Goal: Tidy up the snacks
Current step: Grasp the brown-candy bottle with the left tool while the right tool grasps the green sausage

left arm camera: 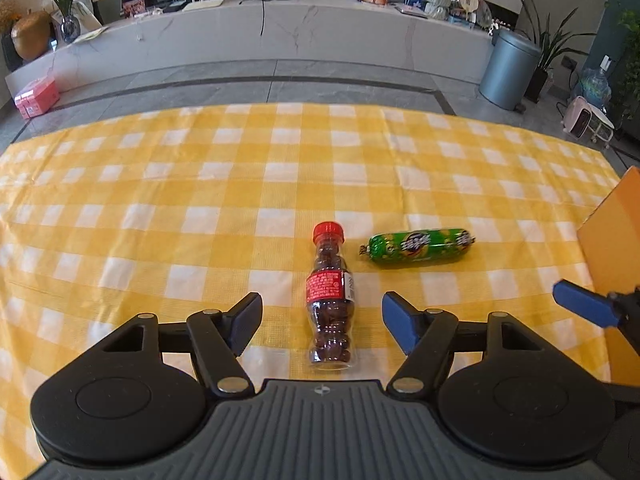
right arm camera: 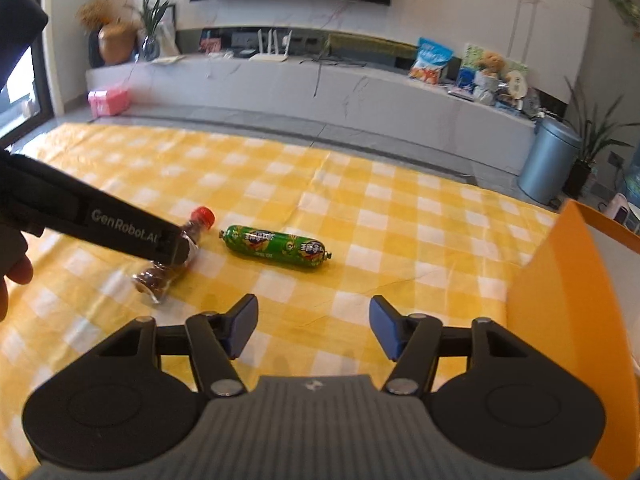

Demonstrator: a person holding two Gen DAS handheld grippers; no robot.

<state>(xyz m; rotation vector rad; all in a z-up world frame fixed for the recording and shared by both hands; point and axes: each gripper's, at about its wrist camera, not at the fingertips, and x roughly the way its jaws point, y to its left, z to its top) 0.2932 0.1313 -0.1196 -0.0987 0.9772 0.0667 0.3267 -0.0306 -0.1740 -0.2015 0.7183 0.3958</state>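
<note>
Clear candy bottle (left arm camera: 330, 300) between spread left gripper (left arm camera: 322, 322) jaws, untouched; pick step. Right gripper (right arm camera: 314, 326) spread, empty. Next: close, carry to orange bin (right arm camera: 560, 300), probably.

Both views are brightly lit by daylight, which is let in through a window (right arm camera: 20, 80) at the left edge of the right wrist view. Soft sheen is seen on the yellow checked cloth (left arm camera: 200, 200). Straight lines are bowed toward the edges by fisheye distortion. The right wrist view is rendered slightly softer, and its corners are darkened.
</note>
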